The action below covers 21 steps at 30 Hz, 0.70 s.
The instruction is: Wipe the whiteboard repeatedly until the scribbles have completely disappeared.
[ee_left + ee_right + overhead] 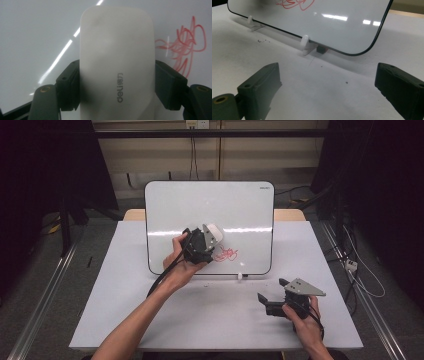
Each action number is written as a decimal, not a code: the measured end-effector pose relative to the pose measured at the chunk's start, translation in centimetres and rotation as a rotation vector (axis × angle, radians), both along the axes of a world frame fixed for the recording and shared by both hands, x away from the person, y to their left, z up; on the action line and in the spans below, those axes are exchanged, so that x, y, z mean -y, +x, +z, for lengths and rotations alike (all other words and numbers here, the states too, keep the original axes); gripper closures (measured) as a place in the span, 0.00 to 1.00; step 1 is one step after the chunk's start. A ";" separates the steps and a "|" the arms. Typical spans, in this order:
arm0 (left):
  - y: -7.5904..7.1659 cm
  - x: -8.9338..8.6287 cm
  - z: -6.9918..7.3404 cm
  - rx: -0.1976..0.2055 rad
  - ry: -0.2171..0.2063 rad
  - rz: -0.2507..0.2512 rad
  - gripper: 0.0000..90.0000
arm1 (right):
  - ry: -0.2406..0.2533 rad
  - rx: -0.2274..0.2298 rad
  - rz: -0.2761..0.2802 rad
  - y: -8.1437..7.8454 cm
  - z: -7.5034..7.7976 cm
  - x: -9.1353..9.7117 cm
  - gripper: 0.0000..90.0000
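Note:
A whiteboard (210, 210) stands tilted on the white table, with a red scribble (226, 254) low on its face. My left gripper (214, 234) is shut on a white eraser (117, 62), its jaws pressing both long sides. The eraser (216, 231) is held against the board just left of and above the red scribble (185, 47). My right gripper (271, 291) rests on the table at the front right, held by a hand, its jaws spread wide with nothing between them. In the right gripper view the whiteboard (337, 25) stands ahead, beyond the right gripper (327, 97).
Small white feet (305, 44) prop the board's lower edge, and a small dark and red piece (321, 49) lies under it. The white table (125, 310) has bare surface in front of the board. Cables (360, 270) lie on the floor to the right.

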<state>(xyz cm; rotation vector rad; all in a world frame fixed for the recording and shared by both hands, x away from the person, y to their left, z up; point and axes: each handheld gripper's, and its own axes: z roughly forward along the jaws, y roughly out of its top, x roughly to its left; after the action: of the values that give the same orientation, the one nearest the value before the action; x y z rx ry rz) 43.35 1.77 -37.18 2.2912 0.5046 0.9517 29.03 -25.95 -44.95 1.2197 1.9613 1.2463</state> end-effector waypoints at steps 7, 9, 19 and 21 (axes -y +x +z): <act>-1.0 1.8 -1.2 -0.011 0.024 -0.028 0.34 | 0.000 0.000 0.000 -0.1 0.0 0.0 0.07; -1.1 1.8 -1.2 -0.012 0.024 -0.032 0.34 | 0.000 0.002 0.000 -0.1 0.0 0.1 0.07; -2.3 2.6 -2.8 -0.015 0.031 -0.058 0.33 | 0.001 -0.001 0.002 0.0 0.0 0.0 0.07; -2.6 2.7 -3.1 -0.015 0.036 -0.061 0.33 | 0.001 -0.002 0.002 0.0 0.0 0.0 0.07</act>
<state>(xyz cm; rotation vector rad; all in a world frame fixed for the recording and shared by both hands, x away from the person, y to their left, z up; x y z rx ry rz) 40.73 -0.94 -40.26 2.3337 0.4252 0.9211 29.05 -25.95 -44.99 1.2210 1.9637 1.2477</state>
